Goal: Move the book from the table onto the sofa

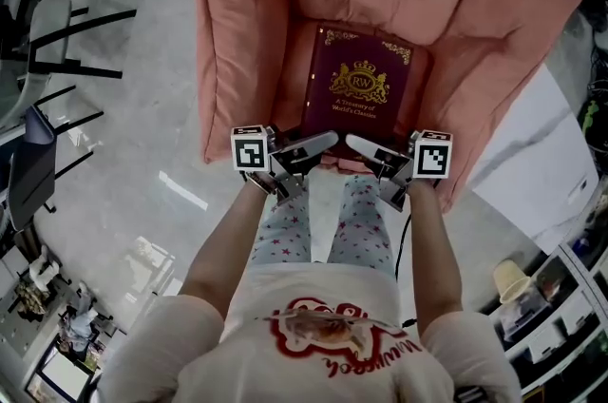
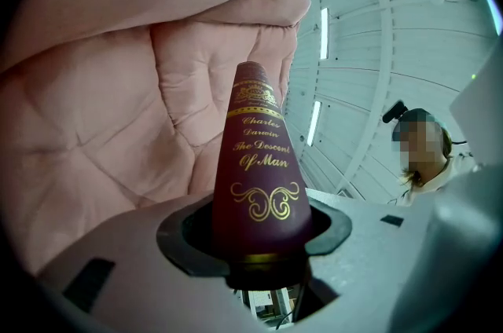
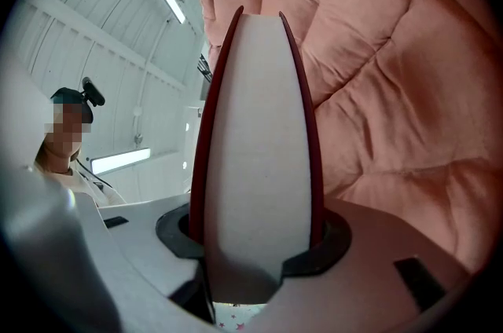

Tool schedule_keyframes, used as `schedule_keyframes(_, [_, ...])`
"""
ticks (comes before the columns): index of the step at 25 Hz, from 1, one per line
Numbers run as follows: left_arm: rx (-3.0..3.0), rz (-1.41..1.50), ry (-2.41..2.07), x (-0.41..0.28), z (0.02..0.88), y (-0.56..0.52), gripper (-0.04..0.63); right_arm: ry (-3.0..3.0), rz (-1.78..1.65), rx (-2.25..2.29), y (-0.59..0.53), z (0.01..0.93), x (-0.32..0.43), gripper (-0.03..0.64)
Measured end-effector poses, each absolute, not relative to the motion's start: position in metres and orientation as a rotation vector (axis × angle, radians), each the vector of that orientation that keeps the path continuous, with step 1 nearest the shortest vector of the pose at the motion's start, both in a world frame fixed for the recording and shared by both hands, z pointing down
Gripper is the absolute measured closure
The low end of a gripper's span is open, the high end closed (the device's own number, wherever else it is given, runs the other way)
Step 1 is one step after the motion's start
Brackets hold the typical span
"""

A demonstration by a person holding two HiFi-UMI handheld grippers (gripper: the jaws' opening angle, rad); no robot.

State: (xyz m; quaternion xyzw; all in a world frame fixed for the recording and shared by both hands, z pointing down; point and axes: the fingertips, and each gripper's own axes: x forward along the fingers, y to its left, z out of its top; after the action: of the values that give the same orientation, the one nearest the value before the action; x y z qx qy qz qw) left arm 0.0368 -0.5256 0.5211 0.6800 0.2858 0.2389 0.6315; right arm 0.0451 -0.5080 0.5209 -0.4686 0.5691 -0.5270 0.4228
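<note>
While the person stands over the pink sofa (image 1: 249,21), the book (image 1: 359,87) hangs flat above its seat cushion, between the two padded arms and held by both claws at its near end. It is a burgundy hardback with gold corner ornaments, a gold crest lettered RW and the line "A Treasury of World's Classics" on the front cover. The left gripper view looks up the spine, which reads "Charles Darwin, The Descent of Man" in gold above a scrolled ornament. The right gripper view shows the pale block of pages between two thin burgundy cover edges.

The left claw (image 1: 321,143) is partly closed and clamped on the spine side. The right claw (image 1: 359,144) is partly closed and clamped on the page side. Each has the book seated in the dark recess between its jaws.

The book's near edge is covered by the claws in the head view, and the foot of the spine sinks out of sight into the left claw's recess. Whether the underside touches the cushion cannot be told. The sofa's back is cut off by the top of the frame.
</note>
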Motion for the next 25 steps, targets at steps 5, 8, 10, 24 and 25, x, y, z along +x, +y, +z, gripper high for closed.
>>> schedule_keyframes(5, [1.556, 0.554, 0.635, 0.034, 0.527, -0.520, 0.364, 1.421, -1.333, -1.151, -0.503, 0.527, 0.043, 0.396])
schedule_keyframes(8, [1.553, 0.568, 0.632, 0.029, 0.541, -0.532, 0.364, 1.416, -1.349, -1.152, -0.514, 0.544, 0.038, 0.396])
schedule_keyframes(10, [1.557, 0.578, 0.635, 0.027, 0.549, -0.539, 0.364, 1.407, -1.351, -1.148, -0.522, 0.552, 0.036, 0.396])
schedule_keyframes(24, [1.640, 0.639, 0.591, 0.028, 0.575, -0.533, 0.364, 1.347, -1.370, -1.150, -0.517, 0.580, 0.036, 0.396])
schedule_keyframes(25, [1.648, 0.637, 0.581, 0.030, 0.578, -0.533, 0.364, 1.331, -1.370, -1.149, -0.517, 0.583, 0.038, 0.396])
